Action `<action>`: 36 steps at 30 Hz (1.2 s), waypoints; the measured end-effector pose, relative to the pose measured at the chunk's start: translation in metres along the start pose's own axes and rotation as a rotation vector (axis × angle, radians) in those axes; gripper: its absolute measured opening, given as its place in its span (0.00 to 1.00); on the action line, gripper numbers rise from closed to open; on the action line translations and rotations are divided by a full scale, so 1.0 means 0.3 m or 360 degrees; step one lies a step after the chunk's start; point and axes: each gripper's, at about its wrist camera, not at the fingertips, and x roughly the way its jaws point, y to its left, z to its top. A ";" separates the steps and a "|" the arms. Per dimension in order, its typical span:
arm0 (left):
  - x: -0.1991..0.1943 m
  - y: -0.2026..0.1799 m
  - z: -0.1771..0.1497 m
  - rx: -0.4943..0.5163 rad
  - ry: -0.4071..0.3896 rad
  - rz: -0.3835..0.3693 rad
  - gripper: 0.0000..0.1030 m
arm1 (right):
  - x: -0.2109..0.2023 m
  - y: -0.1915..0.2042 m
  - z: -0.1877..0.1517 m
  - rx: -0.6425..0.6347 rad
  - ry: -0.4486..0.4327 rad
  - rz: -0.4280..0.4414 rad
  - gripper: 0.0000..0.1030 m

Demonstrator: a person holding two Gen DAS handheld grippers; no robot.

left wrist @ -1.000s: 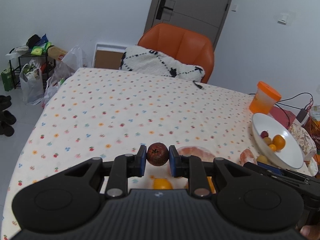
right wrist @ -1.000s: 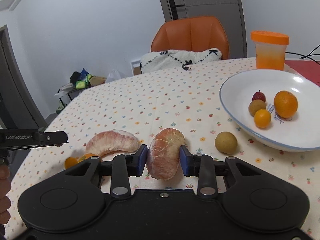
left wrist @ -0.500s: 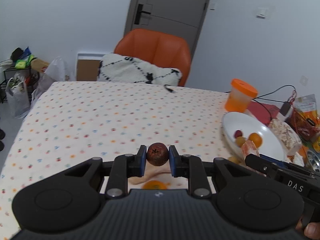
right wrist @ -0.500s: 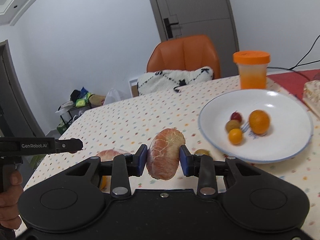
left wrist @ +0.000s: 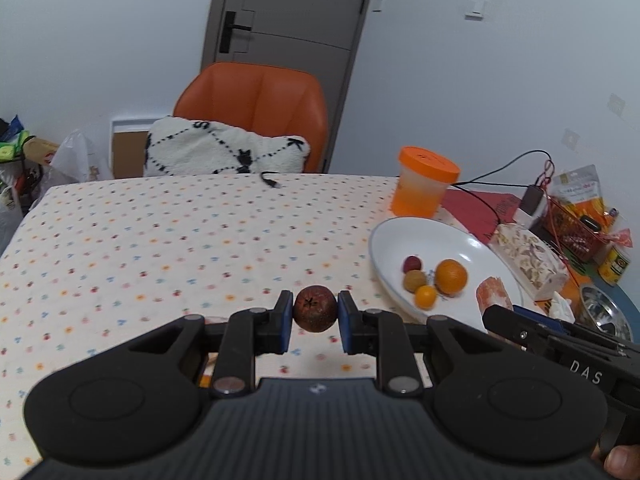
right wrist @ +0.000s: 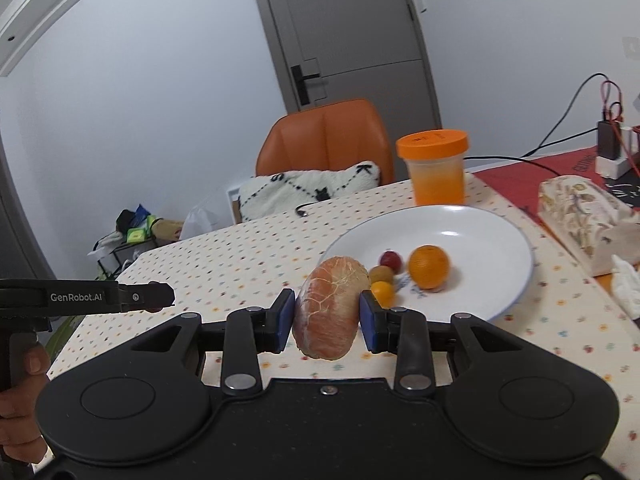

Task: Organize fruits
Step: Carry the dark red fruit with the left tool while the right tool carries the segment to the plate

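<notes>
The left gripper (left wrist: 315, 315) has its jaws clamped on a small dark red fruit (left wrist: 315, 308); the right gripper (right wrist: 326, 316) grips a peeled pomelo segment (right wrist: 329, 312) over the near rim of the white plate (right wrist: 500, 236), near the counter's right edge.

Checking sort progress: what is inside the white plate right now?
The white plate holds four fruits: an orange, a small yellow-orange fruit, a brownish round one and a small red one. The right gripper's pomelo segment covers its near-left rim.

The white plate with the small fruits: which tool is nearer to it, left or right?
Right. The right tool, holding a peeled pomelo segment, is at the white plate rim. The left tool, holding a dark red fruit, is farther left.
</notes>
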 end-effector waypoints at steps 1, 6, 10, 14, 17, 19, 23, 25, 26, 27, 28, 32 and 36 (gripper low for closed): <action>0.003 -0.012 0.001 0.0008 0.0000 -0.0007 0.21 | -0.005 -0.011 -0.001 0.0006 -0.0003 -0.0006 0.32; 0.027 -0.067 0.008 0.0042 0.0009 -0.0034 0.21 | -0.028 -0.059 -0.002 0.0037 -0.0022 -0.0036 0.32; 0.045 -0.103 0.014 0.0058 0.0014 -0.0054 0.21 | -0.042 -0.099 -0.004 0.0062 -0.0035 -0.0057 0.32; 0.069 -0.147 0.018 0.0093 0.0024 -0.0068 0.21 | -0.050 -0.138 -0.004 0.0085 -0.0048 -0.0071 0.32; 0.096 -0.179 0.016 0.0114 0.0038 -0.0079 0.21 | -0.050 -0.172 -0.002 0.0111 -0.0056 -0.0082 0.32; 0.118 -0.200 0.015 0.0123 0.0052 -0.0086 0.21 | -0.050 -0.191 -0.005 0.0125 -0.0057 -0.0089 0.32; 0.157 -0.246 0.018 0.0153 0.0073 -0.0101 0.21 | -0.040 -0.230 -0.006 0.0140 -0.0055 -0.0113 0.32; 0.179 -0.268 0.020 0.0175 0.0082 -0.0103 0.21 | -0.034 -0.249 -0.003 0.0144 -0.0058 -0.0127 0.32; 0.192 -0.277 0.021 0.0179 0.0091 -0.0103 0.21 | -0.030 -0.259 -0.001 0.0149 -0.0060 -0.0132 0.32; 0.204 -0.284 0.021 0.0181 0.0100 -0.0105 0.21 | -0.025 -0.270 0.002 0.0157 -0.0059 -0.0135 0.32; 0.217 -0.291 0.022 0.0183 0.0110 -0.0107 0.21 | -0.020 -0.280 0.004 0.0162 -0.0059 -0.0137 0.32; 0.263 -0.319 0.020 0.0199 0.0144 -0.0115 0.21 | 0.003 -0.308 0.015 0.0178 -0.0058 -0.0137 0.32; 0.302 -0.351 0.019 0.0219 0.0169 -0.0140 0.21 | 0.031 -0.326 0.026 0.0181 -0.0052 -0.0132 0.32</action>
